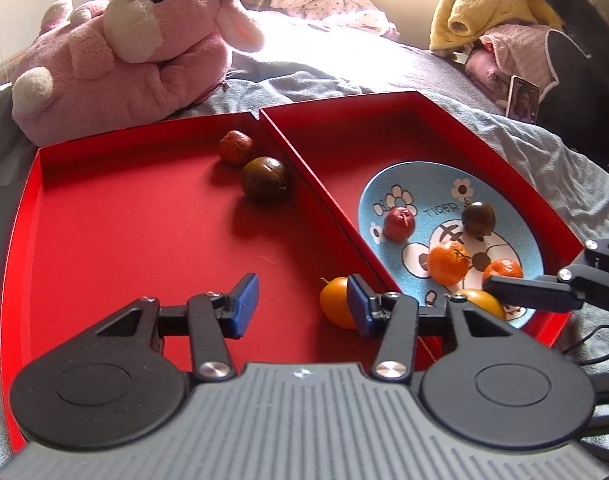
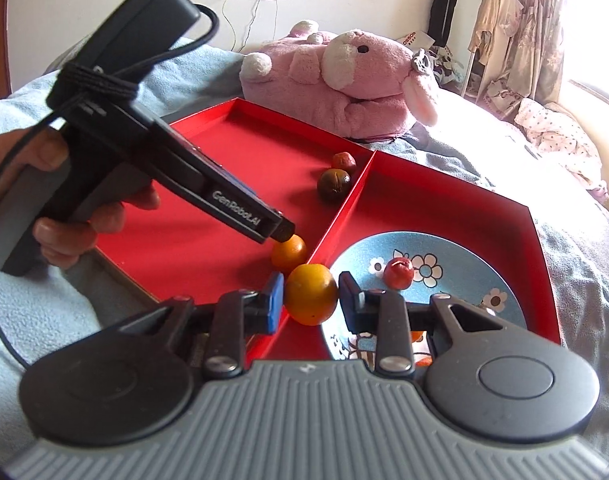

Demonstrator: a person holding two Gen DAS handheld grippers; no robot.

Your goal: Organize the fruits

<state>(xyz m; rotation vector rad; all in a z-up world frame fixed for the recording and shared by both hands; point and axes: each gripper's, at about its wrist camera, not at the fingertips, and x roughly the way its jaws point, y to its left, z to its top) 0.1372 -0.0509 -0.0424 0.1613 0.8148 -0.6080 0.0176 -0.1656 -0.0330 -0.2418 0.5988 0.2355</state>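
The round, smooth-skinned orange fruit (image 2: 310, 294) sits clamped across its widest part in the right tool (image 2: 309, 300), above the rim between the red trays (image 2: 344, 216). It looks light, firm and slippery. The left tool (image 1: 302, 300) is released, beside a second orange fruit (image 1: 336, 306).

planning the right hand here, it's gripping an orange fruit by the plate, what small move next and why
Probably carry the orange fruit, clamped in the right gripper, across the divider wall into the left red tray. An orange fruit already lies there beside the open left gripper.
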